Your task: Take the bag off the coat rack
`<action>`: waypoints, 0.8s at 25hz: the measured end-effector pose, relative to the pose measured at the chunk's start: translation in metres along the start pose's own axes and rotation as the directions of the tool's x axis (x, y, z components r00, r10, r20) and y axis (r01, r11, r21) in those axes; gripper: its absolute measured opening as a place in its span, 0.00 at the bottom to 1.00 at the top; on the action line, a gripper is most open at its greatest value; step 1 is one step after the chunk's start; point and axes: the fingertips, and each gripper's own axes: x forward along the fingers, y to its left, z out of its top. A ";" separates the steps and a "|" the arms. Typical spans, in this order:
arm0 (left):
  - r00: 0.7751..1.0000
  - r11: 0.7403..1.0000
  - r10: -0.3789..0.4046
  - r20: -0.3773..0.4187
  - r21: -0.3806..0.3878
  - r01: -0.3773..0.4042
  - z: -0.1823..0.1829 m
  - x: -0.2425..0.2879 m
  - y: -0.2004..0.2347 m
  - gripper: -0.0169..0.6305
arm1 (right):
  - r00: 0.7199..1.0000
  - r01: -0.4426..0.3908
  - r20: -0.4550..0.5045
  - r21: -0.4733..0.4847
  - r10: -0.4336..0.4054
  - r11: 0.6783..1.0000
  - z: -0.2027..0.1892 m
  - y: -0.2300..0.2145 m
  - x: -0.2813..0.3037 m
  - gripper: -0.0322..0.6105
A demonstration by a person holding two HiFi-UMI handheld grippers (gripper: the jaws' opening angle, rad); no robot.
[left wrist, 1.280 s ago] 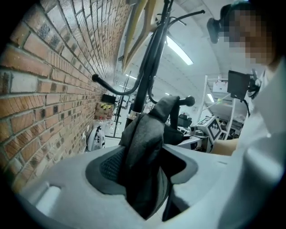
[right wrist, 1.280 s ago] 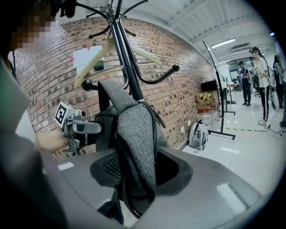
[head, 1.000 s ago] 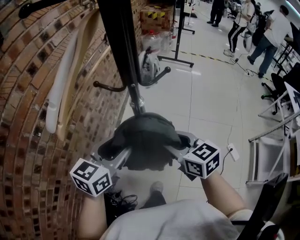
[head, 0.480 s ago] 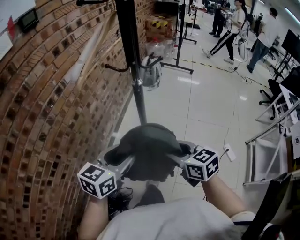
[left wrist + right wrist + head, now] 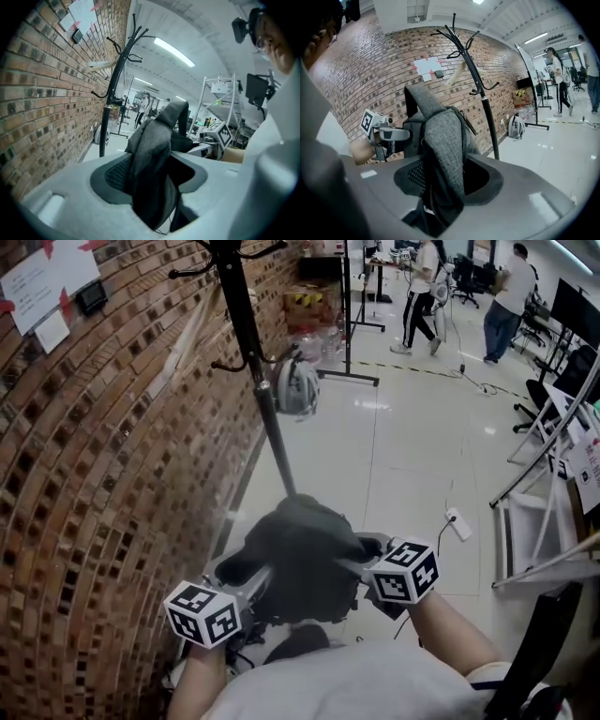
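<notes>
A dark grey woven fabric bag [image 5: 300,554] is hanging at lower centre, apart from the tall black metal coat rack [image 5: 251,352] standing at upper left beside a red brick wall [image 5: 94,474]. The left gripper [image 5: 150,176] and right gripper [image 5: 443,180] are each pinching a fold of it between partly closed jaws.

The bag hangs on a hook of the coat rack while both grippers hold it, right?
Not quite. The bag is off the hooks, clear of the coat rack. The left gripper and the right gripper do both hold it, each shut on its fabric. The head view shows this.
</notes>
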 end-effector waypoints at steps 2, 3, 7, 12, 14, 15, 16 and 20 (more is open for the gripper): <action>1.000 1.000 -0.011 -0.004 -0.003 0.011 -0.008 -0.010 -0.015 0.39 | 1.000 0.010 0.002 0.006 -0.010 1.000 -0.009 0.013 -0.013 0.32; 1.000 1.000 -0.013 -0.003 -0.002 0.013 -0.012 -0.015 -0.022 0.39 | 1.000 0.016 0.004 0.010 -0.016 1.000 -0.014 0.019 -0.019 0.33; 0.999 0.999 -0.035 0.011 0.021 0.035 -0.024 -0.040 -0.051 0.39 | 0.999 0.041 0.028 0.013 -0.042 0.999 -0.030 0.049 -0.044 0.33; 0.996 0.996 -0.067 0.056 0.062 0.064 -0.039 -0.087 -0.078 0.39 | 0.994 0.074 0.081 -0.041 -0.070 0.996 -0.046 0.097 -0.067 0.33; 0.995 0.994 -0.077 0.064 0.078 0.072 -0.048 -0.107 -0.083 0.39 | 0.992 0.087 0.095 -0.045 -0.083 0.995 -0.055 0.119 -0.070 0.33; 0.995 0.994 -0.082 0.063 0.078 0.077 -0.054 -0.118 -0.085 0.39 | 0.992 0.092 0.095 -0.040 -0.088 0.995 -0.061 0.130 -0.071 0.33; 0.995 0.994 -0.086 0.059 0.073 0.081 -0.061 -0.129 -0.088 0.39 | 0.992 0.096 0.090 -0.034 -0.092 0.995 -0.068 0.142 -0.073 0.33; 0.995 0.995 -0.089 0.039 0.054 0.087 -0.086 -0.172 -0.102 0.39 | 0.993 0.089 0.072 0.000 -0.089 0.996 -0.096 0.189 -0.080 0.33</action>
